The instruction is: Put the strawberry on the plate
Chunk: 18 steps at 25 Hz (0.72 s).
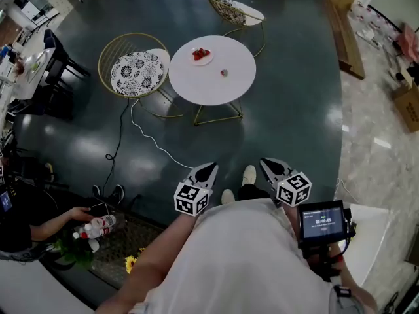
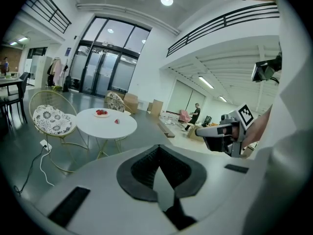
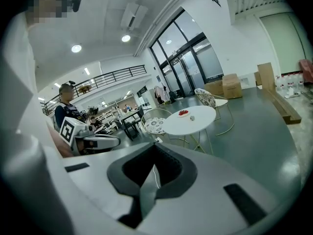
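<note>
Left gripper [image 1: 208, 169], right gripper [image 1: 269, 165] — both closed on nothing; advised: step to table [image 1: 209, 87], open jaws before reaching loose strawberry [image 1: 224, 72] — plate [image 1: 205, 63] near

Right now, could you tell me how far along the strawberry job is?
Hardly begun. Done: the plate on the white table already holds some strawberries. In hand: nothing; the left gripper and right gripper are shut, empty, well short of the table. Left: the lone strawberry on the tabletop beside the plate must be picked up and plated.
</note>
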Tool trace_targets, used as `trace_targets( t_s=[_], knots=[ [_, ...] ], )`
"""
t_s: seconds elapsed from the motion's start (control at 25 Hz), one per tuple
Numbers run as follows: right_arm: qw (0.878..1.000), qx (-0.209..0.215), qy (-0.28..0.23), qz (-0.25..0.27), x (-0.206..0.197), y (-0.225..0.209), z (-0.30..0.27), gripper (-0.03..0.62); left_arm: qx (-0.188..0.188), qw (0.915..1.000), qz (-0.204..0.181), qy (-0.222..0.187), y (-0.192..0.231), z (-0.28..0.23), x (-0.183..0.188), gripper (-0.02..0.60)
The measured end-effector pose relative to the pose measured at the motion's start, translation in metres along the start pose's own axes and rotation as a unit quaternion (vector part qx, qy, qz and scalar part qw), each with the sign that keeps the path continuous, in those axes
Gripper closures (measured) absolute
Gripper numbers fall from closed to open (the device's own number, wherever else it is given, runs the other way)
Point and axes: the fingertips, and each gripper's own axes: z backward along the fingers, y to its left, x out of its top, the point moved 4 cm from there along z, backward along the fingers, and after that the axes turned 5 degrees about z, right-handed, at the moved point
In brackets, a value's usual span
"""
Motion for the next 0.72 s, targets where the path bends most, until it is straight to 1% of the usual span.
trace_targets(
  t_s=[0.16,0.36,0.44,0.6,0.64,0.72],
  knots=[
    [1.000,0.023,0.008,0.004,0.010,-0.017,-0.022,0.586,0.021,0.9997,0.009,-0.003,0.014,-0.013,0.011,0.575],
    [0.998,0.054,0.005,0.014,0.037,-0.046,-0.052,0.586,0.045,0.9989,0.011,-0.011,0.030,-0.037,0.035,0.575],
    [0.998,0.065,0.007,0.015,0.047,-0.065,-0.063,0.586,0.055,0.9983,0.013,-0.012,0.035,-0.054,0.048,0.575],
    [0.996,0.086,0.011,0.010,0.073,-0.130,-0.087,0.586,0.073,0.9972,0.017,-0.004,0.043,-0.114,0.080,0.575],
    [0.996,0.089,0.010,0.010,0.076,-0.138,-0.090,0.586,0.075,0.9970,0.017,-0.004,0.045,-0.122,0.084,0.575],
    [0.996,0.092,0.007,0.012,0.080,-0.142,-0.093,0.586,0.078,0.9968,0.017,-0.007,0.046,-0.126,0.086,0.575]
  ],
)
